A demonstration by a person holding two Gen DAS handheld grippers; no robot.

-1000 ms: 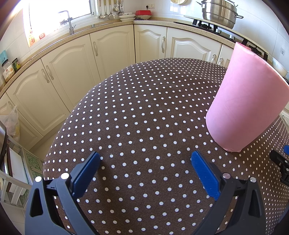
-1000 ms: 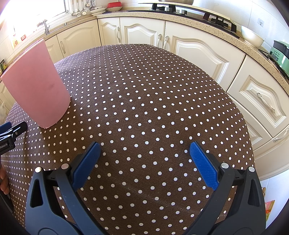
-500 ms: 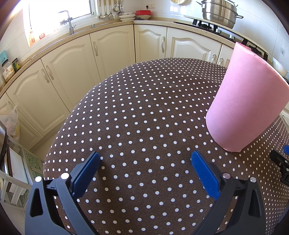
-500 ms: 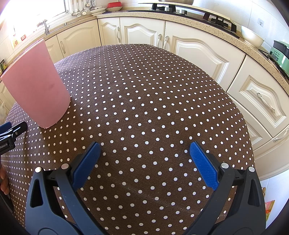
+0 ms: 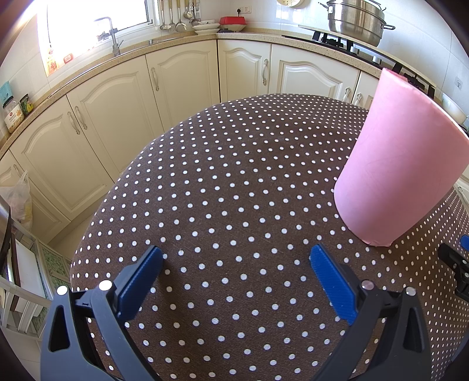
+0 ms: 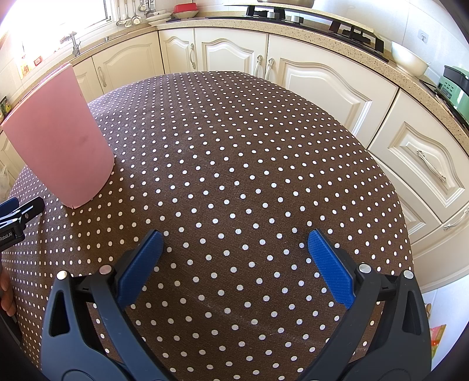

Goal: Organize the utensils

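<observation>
The left tongs (image 5: 236, 269) are released, their blue pads (image 5: 140, 281) spread wide with nothing between them, hovering low over the bench (image 5: 234, 181) and its brown cloth with white dots. The right tongs (image 6: 234, 255) are likewise released and empty, their blue pads (image 6: 329, 263) well apart above the same cloth.

The landmark is the pink container (image 5: 398, 164), a tall upright tub standing on the bench. From the left wrist view it stands just ahead of the left tongs and to their right, close beyond the right-hand pad. From the right wrist view the pink container (image 6: 58, 137) stands ahead and well to the left of the right tongs. Its opening faces up and its inside cannot be seen from either camera. No utensil lies on the cloth near the container in either view.

Just on the near side of the pink container, the tip of the right tongs shows at the right edge of the left wrist view, and the tip of the left tongs at the left edge of the right wrist view, so the container stands between the two tools and a little ahead of them.

Beyond the container run cream cabinets (image 5: 181, 85), and further beyond, utensils (image 5: 176, 17) hang by the window, with a steel pot (image 5: 356, 20) on the stove.
</observation>
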